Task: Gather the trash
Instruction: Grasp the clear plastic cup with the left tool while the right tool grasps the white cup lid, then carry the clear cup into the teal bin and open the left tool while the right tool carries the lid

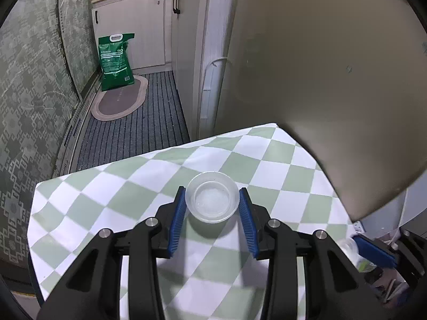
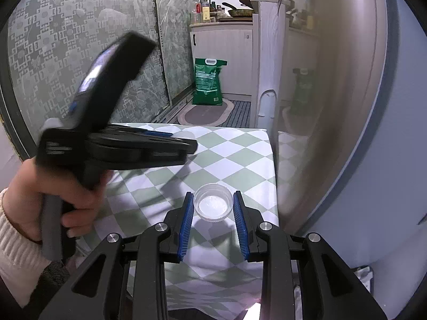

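Plastic cup (image 1: 212, 200), clear, shallow, mouth up: it sits between the blue pads of my left claw (image 1: 212, 190), near their tips. The jaws are spread wide and the rim comes right up to both pads; I cannot tell whether they press on it.

Second cup (image 2: 212, 205), clear, with a ribbed rim: it sits between the pads of my right claw (image 2: 212, 200). The jaws are apart, with a sliver of cloth showing on each side, so there is no grip.

Checked cloth (image 1: 133, 200), green and white: covers the table under both cups.

My left hand (image 2: 53, 194): wrapped round the left claw's handle, blurred.

Beyond the table: striped floor mat (image 1: 138, 122), oval rug (image 1: 120, 101), green sack (image 1: 116, 61) standing against a white cabinet (image 1: 144, 26).
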`<state>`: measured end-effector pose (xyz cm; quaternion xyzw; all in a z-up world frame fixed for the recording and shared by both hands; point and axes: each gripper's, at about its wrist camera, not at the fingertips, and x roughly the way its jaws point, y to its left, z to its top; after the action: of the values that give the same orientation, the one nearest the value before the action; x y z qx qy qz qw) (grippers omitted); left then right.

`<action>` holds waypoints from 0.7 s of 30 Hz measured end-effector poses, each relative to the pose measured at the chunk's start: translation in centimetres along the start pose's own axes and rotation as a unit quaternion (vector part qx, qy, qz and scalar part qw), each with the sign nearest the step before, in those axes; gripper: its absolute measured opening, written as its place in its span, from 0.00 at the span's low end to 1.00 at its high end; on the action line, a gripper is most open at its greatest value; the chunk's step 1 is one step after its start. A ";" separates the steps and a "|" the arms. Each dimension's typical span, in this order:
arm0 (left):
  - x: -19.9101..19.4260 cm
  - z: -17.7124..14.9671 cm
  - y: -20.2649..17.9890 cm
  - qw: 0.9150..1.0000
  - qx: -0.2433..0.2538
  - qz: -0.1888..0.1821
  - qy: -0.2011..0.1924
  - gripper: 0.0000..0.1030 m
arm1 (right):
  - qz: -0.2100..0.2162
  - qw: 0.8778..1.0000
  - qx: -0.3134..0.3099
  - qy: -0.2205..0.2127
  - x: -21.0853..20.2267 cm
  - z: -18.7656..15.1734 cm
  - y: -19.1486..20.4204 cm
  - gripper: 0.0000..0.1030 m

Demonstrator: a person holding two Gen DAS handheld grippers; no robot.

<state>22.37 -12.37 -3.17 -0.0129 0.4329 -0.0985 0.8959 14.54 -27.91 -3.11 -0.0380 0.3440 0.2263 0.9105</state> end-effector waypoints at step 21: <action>-12.7 -2.9 10.8 0.996 -0.027 0.012 -0.082 0.41 | 0.059 0.998 -0.022 -0.006 2.5 3.8 6.8 0.29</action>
<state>14.26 0.83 3.67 -0.0396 0.3607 -0.0748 0.9288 15.50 -20.05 -1.22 -0.0362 0.3352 0.2869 0.8967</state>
